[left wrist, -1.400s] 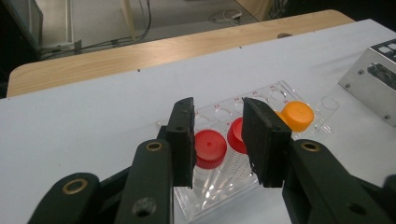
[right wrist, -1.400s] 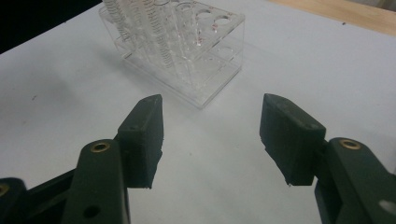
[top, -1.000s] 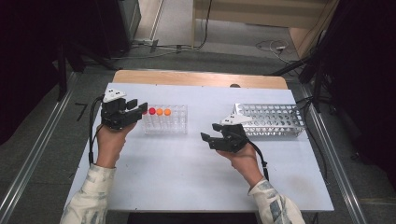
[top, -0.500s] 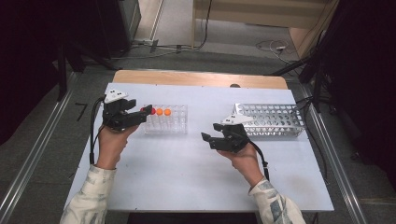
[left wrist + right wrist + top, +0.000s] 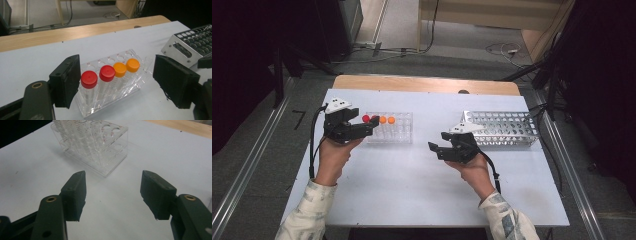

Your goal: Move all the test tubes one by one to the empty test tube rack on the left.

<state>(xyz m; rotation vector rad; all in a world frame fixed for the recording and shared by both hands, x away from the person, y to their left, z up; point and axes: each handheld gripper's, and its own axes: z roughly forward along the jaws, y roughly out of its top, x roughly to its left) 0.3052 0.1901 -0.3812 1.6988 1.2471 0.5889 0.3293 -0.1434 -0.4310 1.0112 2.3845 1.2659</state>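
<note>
Both pairs of my jaws stood spread, pinching nothing. My left gripper (image 5: 115, 85) had just been opening; in its own view the wide gap framed the near end of the clear acrylic tube rack (image 5: 130, 87), and the nearest red-capped tube (image 5: 89, 79) stood just beside my left pad, whether touching it or not I could not tell. Behind that tube, in the same row, stood a second red-capped tube (image 5: 107, 73) and then two orange-capped tubes (image 5: 120, 69), all upright in the rack. From the high view my left gripper (image 5: 362, 127) sat at the rack's (image 5: 399, 131) left end. My right gripper (image 5: 443, 146) hovered over bare white table (image 5: 412, 190), well apart from the rack, with only tabletop between its pads (image 5: 75, 192). Farther right, just behind that hand, lay the perforated metal rack (image 5: 504, 129).
</note>
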